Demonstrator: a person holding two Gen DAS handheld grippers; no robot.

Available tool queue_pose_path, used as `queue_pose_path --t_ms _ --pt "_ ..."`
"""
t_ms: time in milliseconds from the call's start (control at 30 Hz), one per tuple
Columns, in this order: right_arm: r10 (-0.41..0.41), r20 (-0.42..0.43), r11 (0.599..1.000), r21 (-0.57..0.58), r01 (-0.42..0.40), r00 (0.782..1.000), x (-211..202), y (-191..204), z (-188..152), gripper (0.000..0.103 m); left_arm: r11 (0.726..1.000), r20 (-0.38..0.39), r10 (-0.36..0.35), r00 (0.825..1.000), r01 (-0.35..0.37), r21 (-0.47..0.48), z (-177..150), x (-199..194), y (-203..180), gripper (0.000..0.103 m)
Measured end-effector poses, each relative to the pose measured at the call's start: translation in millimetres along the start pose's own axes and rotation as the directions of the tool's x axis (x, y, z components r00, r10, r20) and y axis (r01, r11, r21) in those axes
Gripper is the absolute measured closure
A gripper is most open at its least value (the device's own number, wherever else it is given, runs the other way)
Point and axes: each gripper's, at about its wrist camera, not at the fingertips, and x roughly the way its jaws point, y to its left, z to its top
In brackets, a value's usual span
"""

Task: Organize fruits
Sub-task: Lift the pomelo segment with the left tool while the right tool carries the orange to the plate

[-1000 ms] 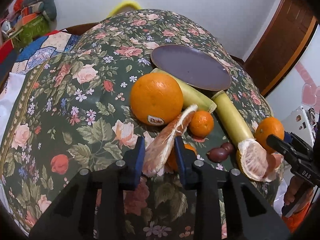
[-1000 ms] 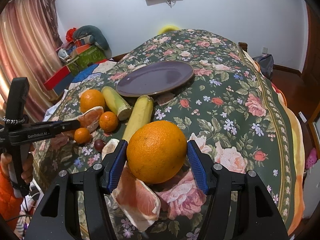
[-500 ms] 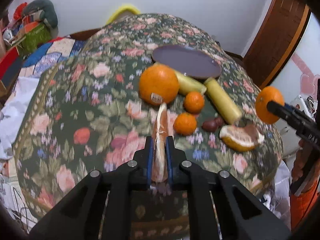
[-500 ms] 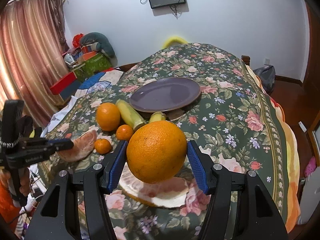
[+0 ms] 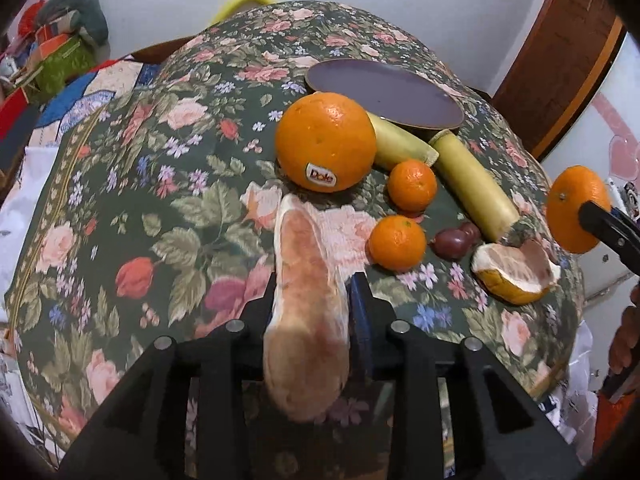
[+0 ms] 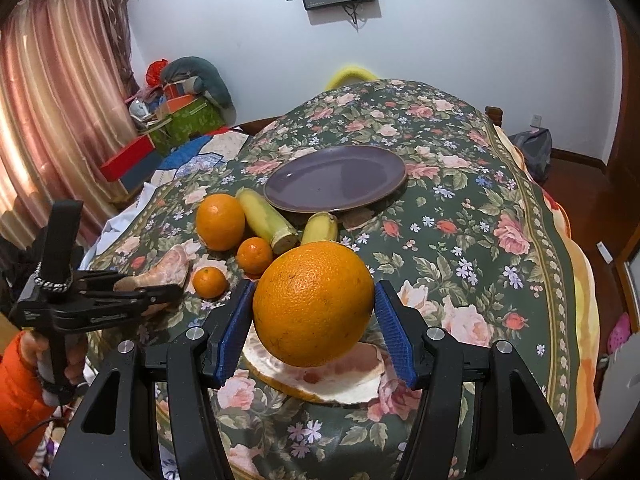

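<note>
From the left wrist camera I look steeply down along my left claw (image 5: pixel 310 312). Its jaws have just been opening a little, yet a long pomelo wedge (image 5: pixel 306 304) sits between them, rind against both pads, its far tip reaching toward a large orange with a sticker (image 5: pixel 326 142). That orange rests on the floral tabletop (image 5: pixel 160 184), touching a peeled yellowish stalk (image 5: pixel 396 146). A second stalk (image 5: pixel 472 182), two mandarins (image 5: pixel 412 186) and (image 5: pixel 397 243), dark chestnuts (image 5: pixel 454 240) and a broken pomelo piece (image 5: pixel 516 272) lie close together. A purple plate (image 5: pixel 384 94) sits behind them. At the right edge my right claw's finger presses another orange (image 5: pixel 576 208).

From the right wrist camera, my right claw (image 6: pixel 314 322) angles down, jaws at a middling width, clamped on that big orange (image 6: pixel 314 302), held above the pomelo piece (image 6: pixel 332 376). At left, a hand (image 6: pixel 60 360) in an orange sleeve grips the left claw's upright handle, its fingers level over the tabletop edge.
</note>
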Motion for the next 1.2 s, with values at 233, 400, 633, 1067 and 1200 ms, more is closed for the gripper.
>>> queue_pose_path --t_ms 233,400,633,1067,1200 --pt "-0.008 0.003 1.000 0.003 0.008 1.000 1.0 -1.8 2.1 0.046 0.999 0.036 0.028 0.999 -0.027 -0.021 1.1 -4.9 0.9 0.074" --pt "-0.014 0.021 1.000 0.000 0.014 1.000 -1.2 -3.4 9.4 0.046 0.999 0.108 0.021 0.994 -0.017 -0.036 10.4 -29.7 1.1 0.075" --pt "-0.032 0.073 0.999 -0.019 0.034 0.997 -2.8 -4.7 33.6 0.046 1.000 0.241 0.001 0.971 0.004 -0.021 41.3 -69.2 -9.3 0.075" --pt "-0.045 0.152 0.997 -0.053 0.054 0.987 11.3 -9.7 81.1 0.046 0.998 0.339 -0.064 0.939 0.058 0.026 102.3 -70.6 -31.9 0.075" --pt "-0.050 0.150 0.996 -0.063 0.060 0.987 24.5 -12.3 92.4 0.046 0.997 0.336 -0.079 0.938 0.070 0.039 119.8 -56.9 -37.8 0.075"
